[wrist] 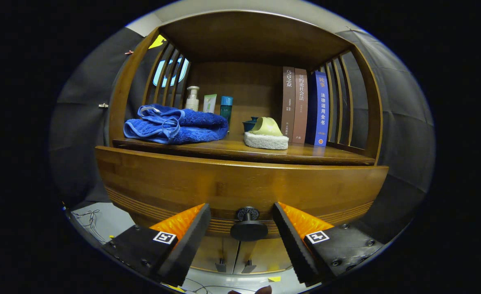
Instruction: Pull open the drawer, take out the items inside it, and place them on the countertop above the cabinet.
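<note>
The gripper is spread wide, its 2 fingers either side of the drawer knob, not touching it. The drawer sits just below the countertop, where a blue towel lies.

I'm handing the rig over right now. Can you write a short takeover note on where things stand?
Hand-held gripper: open, fingers either side of the drawer knob, not pressing it.
Drawer: looks shut; its contents can't be seen.
Countertop: already holds a blue towel, bottles, a sponge and books.
Done: gripper lined up on the knob.
Left: close on the knob, pull the drawer open, lift items onto the countertop.
</note>
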Tool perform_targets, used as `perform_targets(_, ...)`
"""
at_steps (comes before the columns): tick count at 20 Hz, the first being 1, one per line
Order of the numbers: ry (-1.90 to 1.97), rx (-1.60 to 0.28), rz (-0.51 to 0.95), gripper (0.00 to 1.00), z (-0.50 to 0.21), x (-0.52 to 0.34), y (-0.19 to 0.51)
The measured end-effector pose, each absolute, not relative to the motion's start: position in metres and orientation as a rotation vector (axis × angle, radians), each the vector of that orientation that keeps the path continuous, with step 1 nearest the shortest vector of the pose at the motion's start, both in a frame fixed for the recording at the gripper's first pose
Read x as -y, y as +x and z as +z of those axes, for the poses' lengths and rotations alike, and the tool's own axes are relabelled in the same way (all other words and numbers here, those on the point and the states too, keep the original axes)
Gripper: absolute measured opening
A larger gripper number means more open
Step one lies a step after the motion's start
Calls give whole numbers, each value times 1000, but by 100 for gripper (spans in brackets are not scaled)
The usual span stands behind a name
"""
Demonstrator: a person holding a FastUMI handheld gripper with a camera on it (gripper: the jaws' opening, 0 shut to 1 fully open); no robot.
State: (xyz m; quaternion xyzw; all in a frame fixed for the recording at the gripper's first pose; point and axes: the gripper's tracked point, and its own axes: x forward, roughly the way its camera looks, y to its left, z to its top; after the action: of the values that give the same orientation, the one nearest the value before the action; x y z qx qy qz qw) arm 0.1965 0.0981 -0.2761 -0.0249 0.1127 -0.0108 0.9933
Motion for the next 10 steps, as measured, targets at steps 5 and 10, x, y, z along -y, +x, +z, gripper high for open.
perform_targets(5,-52,-245,-21,99,-277,-98,214)
perform_targets(10,-76,-242,-29,99,-278,-98,221)
